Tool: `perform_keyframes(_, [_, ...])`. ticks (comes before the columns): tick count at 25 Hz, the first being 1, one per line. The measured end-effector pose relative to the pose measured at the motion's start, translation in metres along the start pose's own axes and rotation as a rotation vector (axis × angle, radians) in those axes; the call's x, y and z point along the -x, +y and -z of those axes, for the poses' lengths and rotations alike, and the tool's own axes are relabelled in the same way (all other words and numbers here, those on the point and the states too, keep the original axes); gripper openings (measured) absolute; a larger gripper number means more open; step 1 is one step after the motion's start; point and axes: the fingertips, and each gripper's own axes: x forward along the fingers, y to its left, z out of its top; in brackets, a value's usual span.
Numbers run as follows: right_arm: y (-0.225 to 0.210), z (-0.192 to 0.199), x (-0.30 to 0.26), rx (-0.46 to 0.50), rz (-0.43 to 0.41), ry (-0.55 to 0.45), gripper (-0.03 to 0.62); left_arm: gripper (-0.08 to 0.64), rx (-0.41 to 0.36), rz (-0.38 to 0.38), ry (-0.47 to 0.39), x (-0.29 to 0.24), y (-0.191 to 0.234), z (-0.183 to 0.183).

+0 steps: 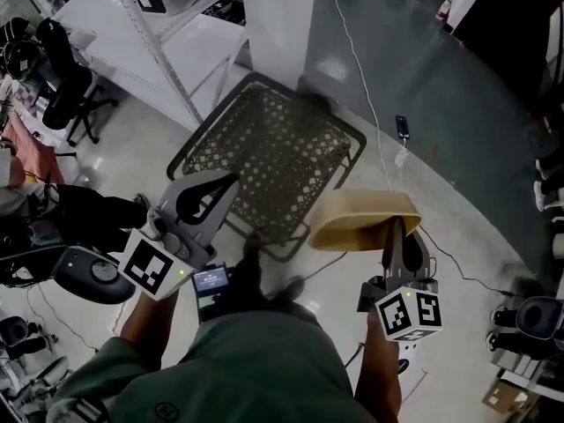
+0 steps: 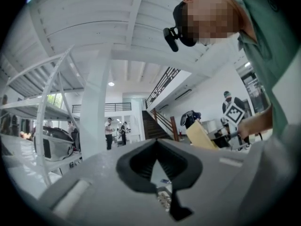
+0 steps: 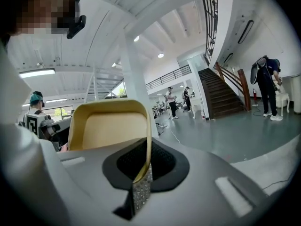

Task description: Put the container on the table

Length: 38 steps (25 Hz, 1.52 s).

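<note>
**Container carried toward the lattice table, not yet set down**

The right gripper (image 1: pixel 397 226) is clamped on the tan container (image 1: pixel 357 218), pinching one side wall at its rim; the shallow tray juts out ahead and to the left of the jaws, in the air and touching nothing else. The left gripper (image 1: pixel 231 180) has its jaws together on nothing, and it hangs off to the side of the load.

This looks like the carrying step; what I take for the table (image 1: pixel 264 152), a dark lattice top in a rounded frame, lies ahead and left of the right gripper and below it. The next move calls for swinging the container over the lattice, lowering it flat, then letting go.

The near frame edge sits just below the container's far lip; the top looks bare, so room is ample. A white pillar (image 1: pixel 280 25) and a shelving rack (image 1: pixel 159 47) stand beyond the table, well apart from both grippers.
</note>
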Motion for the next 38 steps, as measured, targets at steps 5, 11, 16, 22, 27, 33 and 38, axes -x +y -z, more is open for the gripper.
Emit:
perform_keyframes(5, [0.004, 0.024, -0.032, -0.024, 0.022, 0.063, 0.008, -0.001, 0.043, 0.023, 0.005, -0.015, 0.023, 0.025])
perform_keyframes(11, [0.001, 0.07, -0.066, -0.076, 0.038, 0.156, 0.008, 0.0, 0.076, 0.025, 0.025, -0.02, 0.044, 0.055])
perform_keyframes(16, [-0.004, 0.109, -0.087, -0.102, 0.062, 0.23, 0.008, 0.0, 0.11, 0.022, 0.061, -0.022, 0.057, 0.081])
perform_keyframes(22, [-0.007, 0.157, -0.111, -0.144, 0.085, 0.303, 0.008, 0.0, 0.144, 0.023, 0.099, -0.021, 0.068, 0.111])
perform_keyframes(27, [-0.008, 0.193, -0.132, -0.176, 0.099, 0.359, 0.008, 0.0, 0.165, 0.029, 0.126, -0.023, 0.077, 0.136])
perform_keyframes(33, [-0.006, 0.236, -0.146, -0.21, 0.125, 0.425, 0.008, 0.0, 0.194, 0.034, 0.156, -0.019, 0.088, 0.163])
perform_keyframes(38, [-0.007, 0.267, -0.149, -0.241, 0.153, 0.476, 0.008, 0.0, 0.221, 0.044, 0.176, -0.016, 0.091, 0.18])
